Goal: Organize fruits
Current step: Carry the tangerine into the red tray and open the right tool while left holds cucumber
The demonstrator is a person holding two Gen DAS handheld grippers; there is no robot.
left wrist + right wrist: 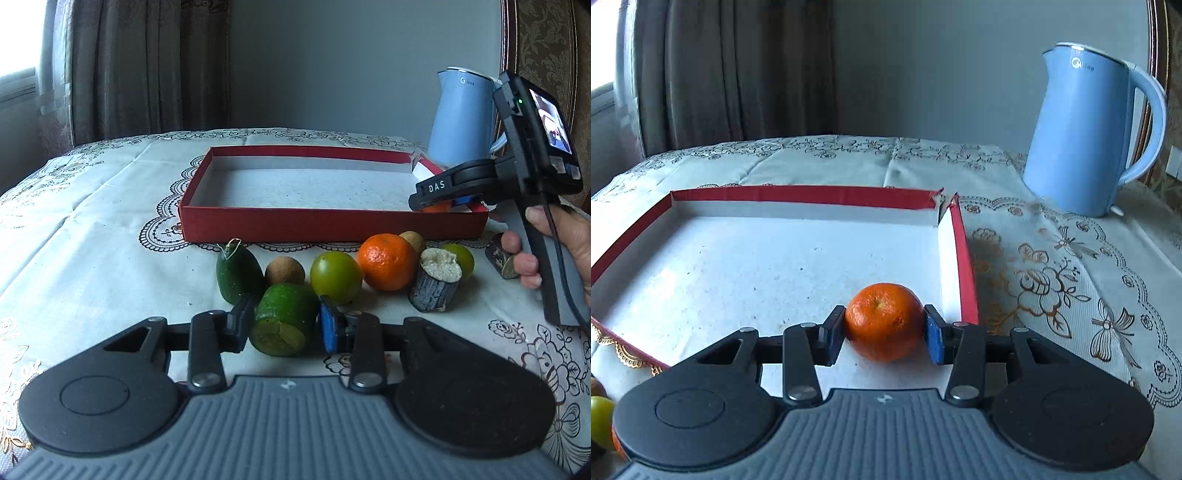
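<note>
My left gripper (284,317) is shut on a green fruit chunk (282,332) with a cut face, low over the tablecloth. Just beyond it lie a dark green piece (238,271), a brown round fruit (284,271), a green citrus (335,277), a tangerine (387,261) and a dark stub with a pale top (436,282). My right gripper (884,328) is shut on another tangerine (884,321), inside the near right corner of the red box (964,258). In the left wrist view the right gripper (437,205) hangs over that corner of the box (332,225).
A blue kettle (1086,129) stands right of the box, towards the back. A hand (565,251) holds the right gripper's handle, with a dark piece (498,254) beside it. More fruit (598,421) shows at the lower left edge. A curtain hangs behind the table.
</note>
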